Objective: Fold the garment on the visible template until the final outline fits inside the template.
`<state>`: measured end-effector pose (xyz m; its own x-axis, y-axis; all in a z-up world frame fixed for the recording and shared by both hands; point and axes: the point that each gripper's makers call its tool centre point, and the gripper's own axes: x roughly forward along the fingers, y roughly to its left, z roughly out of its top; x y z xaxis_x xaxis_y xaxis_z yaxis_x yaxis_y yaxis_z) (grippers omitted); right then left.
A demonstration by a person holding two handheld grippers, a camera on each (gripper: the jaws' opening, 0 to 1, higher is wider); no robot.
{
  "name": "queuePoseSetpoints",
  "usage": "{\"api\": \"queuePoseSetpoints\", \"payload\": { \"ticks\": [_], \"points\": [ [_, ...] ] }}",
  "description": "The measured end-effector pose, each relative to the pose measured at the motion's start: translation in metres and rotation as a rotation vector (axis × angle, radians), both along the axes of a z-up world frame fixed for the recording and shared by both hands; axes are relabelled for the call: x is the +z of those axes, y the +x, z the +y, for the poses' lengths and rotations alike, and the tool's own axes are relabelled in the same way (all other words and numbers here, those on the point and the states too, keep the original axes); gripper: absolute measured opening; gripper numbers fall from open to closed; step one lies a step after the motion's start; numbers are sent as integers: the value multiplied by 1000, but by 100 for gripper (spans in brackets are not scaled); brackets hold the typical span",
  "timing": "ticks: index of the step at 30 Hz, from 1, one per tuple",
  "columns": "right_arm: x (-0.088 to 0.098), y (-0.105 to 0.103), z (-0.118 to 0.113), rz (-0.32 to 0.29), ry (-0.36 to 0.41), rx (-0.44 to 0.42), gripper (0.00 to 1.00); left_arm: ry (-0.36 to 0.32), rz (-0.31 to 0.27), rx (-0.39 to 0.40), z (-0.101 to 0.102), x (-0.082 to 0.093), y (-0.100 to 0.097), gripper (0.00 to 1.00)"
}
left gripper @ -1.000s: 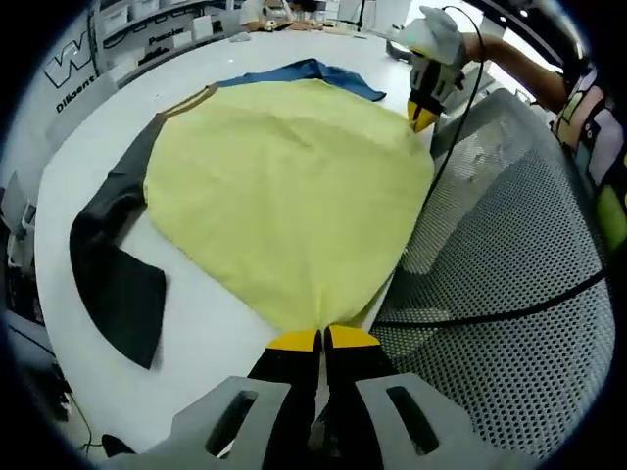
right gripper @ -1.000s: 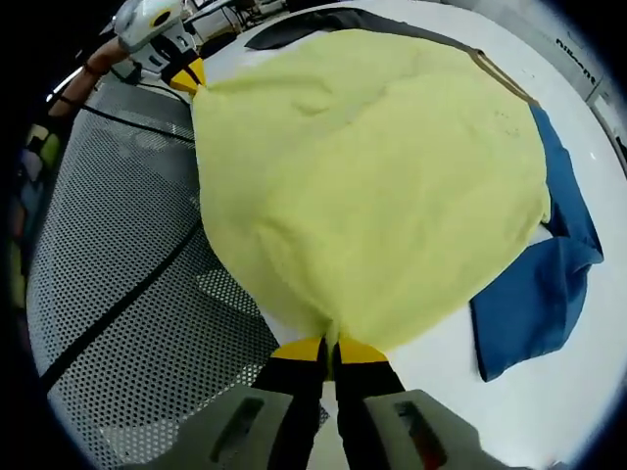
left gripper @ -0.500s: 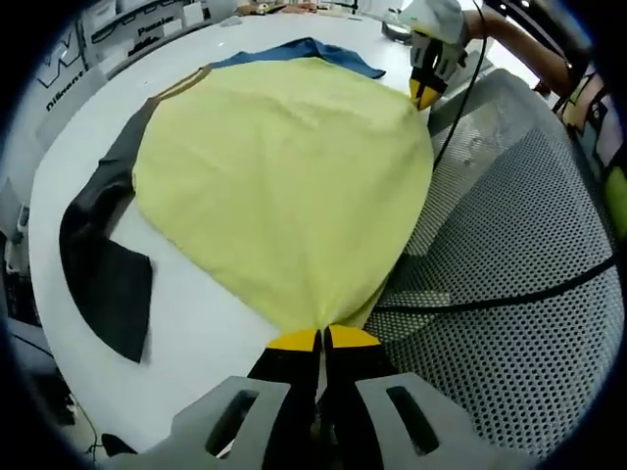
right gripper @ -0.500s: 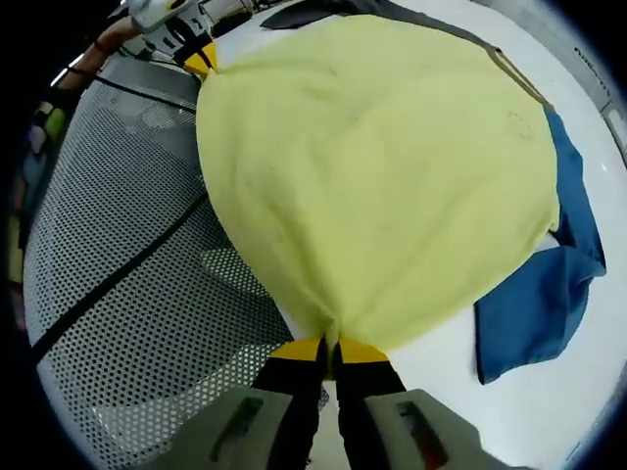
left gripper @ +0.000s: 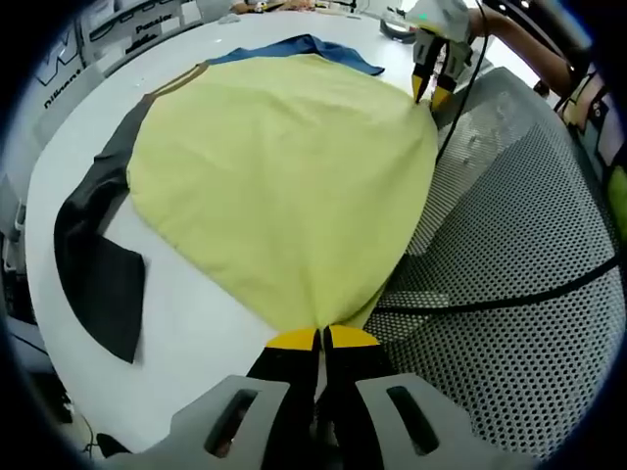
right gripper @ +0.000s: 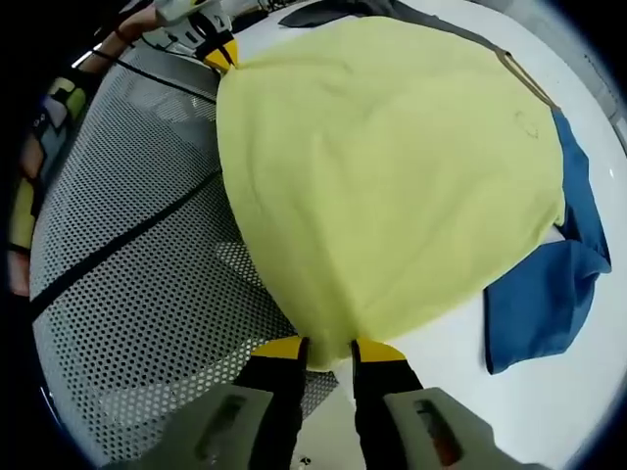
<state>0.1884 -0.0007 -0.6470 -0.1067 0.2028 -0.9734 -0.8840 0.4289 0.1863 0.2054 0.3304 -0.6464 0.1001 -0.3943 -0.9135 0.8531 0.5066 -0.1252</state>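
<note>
While the garment [left gripper: 284, 186] lies spread over the white table [left gripper: 206, 323], its yellow body takes up most of the surface, with a black sleeve [left gripper: 93, 264] trailing off one side and a blue sleeve [right gripper: 554, 284] off the other. A thin brown collar edge [right gripper: 524, 78] shows where the yellow meets the blue.

At the near hem, the left gripper [left gripper: 320, 340] has its yellow-tipped jaws pressed together on a corner of the yellow cloth, which rises to a pinched point between them. Seen from the other side, it sits at the far hem corner [right gripper: 223, 51], beside a person's hand.

The right gripper [right gripper: 328, 350] has its jaws parted, the yellow hem lying loose in the gap between the tips. From across the table it shows at the far corner [left gripper: 431, 93], fingers apart, a black cable running down from it.

Along the hem side, the table edge meets a grey perforated mesh surface [left gripper: 519, 294], crossed by that cable [left gripper: 490, 311]. White tabletop stays bare beyond the black sleeve and around the blue one.
</note>
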Motion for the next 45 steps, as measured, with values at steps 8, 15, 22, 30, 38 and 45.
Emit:
{"api": "queuePoseSetpoints", "payload": {
  "ticks": [8, 15, 22, 30, 38, 45],
  "points": [
    [14, 18, -11, -95, 0, -111, 40, -46, 6, -12, -5, 8, -9, 6],
    [21, 52, -6, -245, 71, -231, 45, -207, -82, 81, -18, 26, 1, 21],
    [34, 79, -14, -345, 94, -304, 47, -326, -137, 100, -29, 48, 8, 30],
    [36, 107, -26, -439, 110, -363, 50, -364, -185, 111, -31, 62, 17, 40],
    [31, 128, -42, -485, 115, -453, 46, -383, -318, 166, -37, 71, 38, 54],
    [19, 133, -48, -464, 107, -476, 38, -479, -404, 178, -52, 92, 50, 60]
  ]
}}
